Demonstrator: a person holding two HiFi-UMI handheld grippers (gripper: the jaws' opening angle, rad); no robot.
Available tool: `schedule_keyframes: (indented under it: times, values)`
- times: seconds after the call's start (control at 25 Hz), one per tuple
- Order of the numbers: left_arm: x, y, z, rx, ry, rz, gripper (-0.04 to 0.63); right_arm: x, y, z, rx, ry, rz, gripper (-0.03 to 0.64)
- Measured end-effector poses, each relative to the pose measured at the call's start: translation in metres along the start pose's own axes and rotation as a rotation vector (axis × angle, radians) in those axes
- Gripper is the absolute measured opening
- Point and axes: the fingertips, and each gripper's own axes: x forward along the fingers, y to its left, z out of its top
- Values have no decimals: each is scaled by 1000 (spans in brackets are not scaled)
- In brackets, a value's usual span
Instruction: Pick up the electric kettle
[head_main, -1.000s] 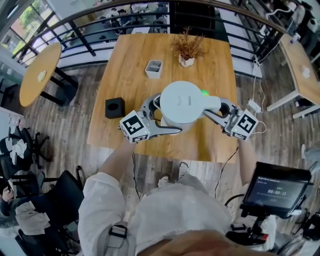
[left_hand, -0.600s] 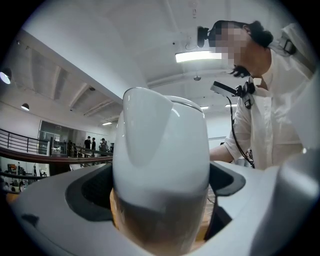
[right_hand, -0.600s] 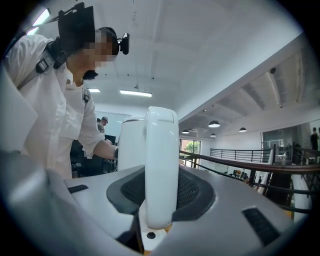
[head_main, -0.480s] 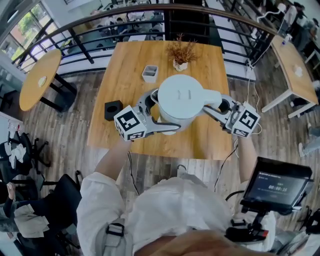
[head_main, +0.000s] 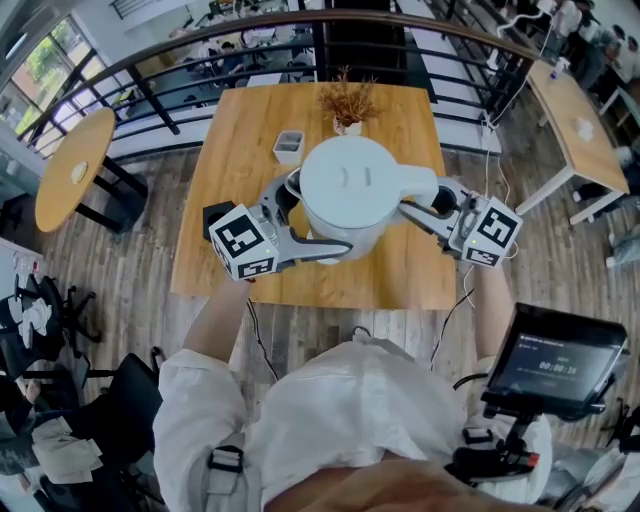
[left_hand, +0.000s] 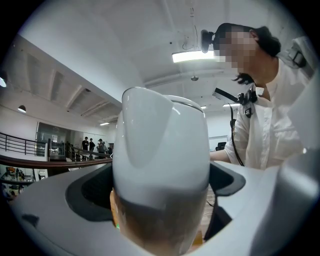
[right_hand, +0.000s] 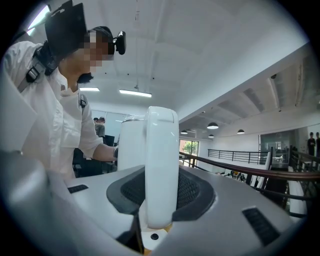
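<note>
The white electric kettle (head_main: 348, 190) hangs in the air above the wooden table (head_main: 240, 130), carried between both grippers. My left gripper (head_main: 303, 222) is shut on its body at the spout side, one finger on either flank. In the left gripper view the spout (left_hand: 160, 165) fills the gap between the dark pads of the left gripper (left_hand: 161, 212). My right gripper (head_main: 432, 207) is shut on the kettle's handle (head_main: 420, 190). The right gripper view has the upright white handle (right_hand: 161, 170) pinched between the pads of the right gripper (right_hand: 159, 202).
On the table's far side stand a dried plant in a small pot (head_main: 345, 105) and a small grey box (head_main: 288, 146); a black cube (head_main: 212, 214) sits by the left edge. A round table (head_main: 75, 170) is at left, a railing (head_main: 200, 60) behind, a screen (head_main: 555, 360) lower right.
The kettle has risen off the table with both grippers still clamped on it; it looks larger and sits higher and further left in the head view.
</note>
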Motion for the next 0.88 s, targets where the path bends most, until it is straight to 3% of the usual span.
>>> schedule_keyframes:
  times: [0.88]
  values:
    - [-5, 9, -2, -3, 17, -2, 581, 8, -4, -2, 18, -3, -1, 114]
